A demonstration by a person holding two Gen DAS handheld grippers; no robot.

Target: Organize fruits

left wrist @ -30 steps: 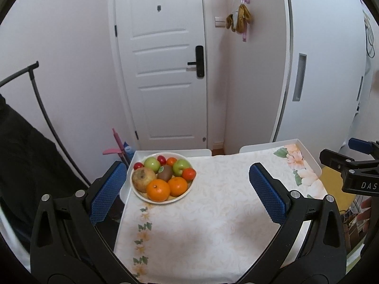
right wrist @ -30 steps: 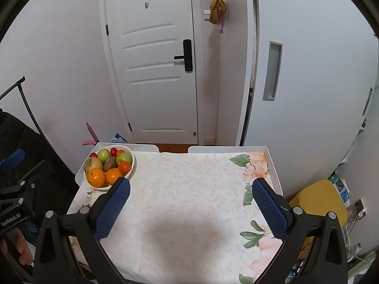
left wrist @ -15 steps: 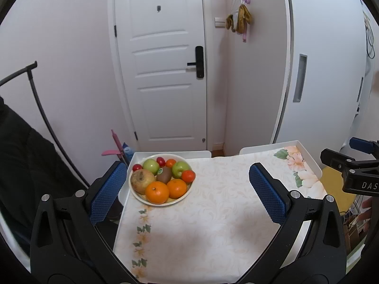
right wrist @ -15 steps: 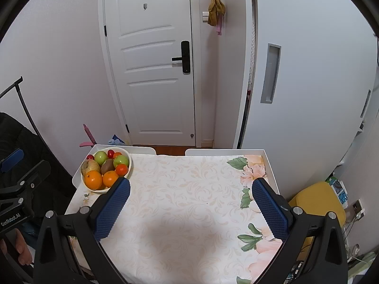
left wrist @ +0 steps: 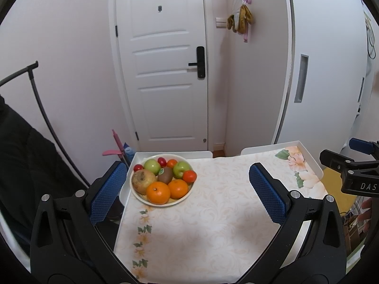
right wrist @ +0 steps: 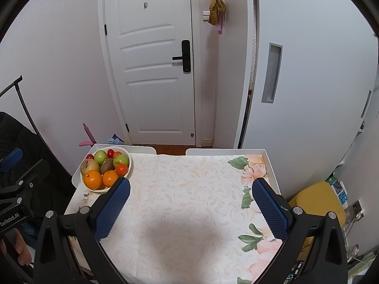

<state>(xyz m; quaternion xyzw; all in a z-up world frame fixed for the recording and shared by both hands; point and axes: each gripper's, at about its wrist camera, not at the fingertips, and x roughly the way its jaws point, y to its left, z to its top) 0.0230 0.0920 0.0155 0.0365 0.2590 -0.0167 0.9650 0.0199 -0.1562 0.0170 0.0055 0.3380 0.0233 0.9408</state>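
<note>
Both claws hang wide open and empty above the tabletop point(left wrist: 213, 213). The left claw point(left wrist: 187, 187) has the bowl point(left wrist: 163, 203) just ahead of it, lying toward its left finger; from the right claw point(right wrist: 190, 200) the same bowl point(right wrist: 99, 190) sits ahead and well off to the left, just past the left fingertip.

All the fruit is heaped in that bowl, none on the cloth. Nearest the left claw are two oranges point(left wrist: 158, 193), touching each other. Behind them lie a brown pear point(left wrist: 143, 181) on the left, a kiwi point(left wrist: 165, 175) in the middle and a small tomato point(left wrist: 189, 176) on the right. Two green apples point(left wrist: 152, 166) and some cherry tomatoes point(left wrist: 162, 161) sit at the far side.

The oranges look firm, round and fairly heavy, likely to roll once set down; they are best taken across the widest part, from above, with the fingers clearing their neighbours. The kiwi is wedged between others, so it probably should wait until the front fruit is out. The tomatoes seem smooth-skinned and easily bruised, calling for a light squeeze. The pear is blemished and uneven, so I would grip its broad lower body. Pulling from the bottom of the heap could spill the rest.
</note>
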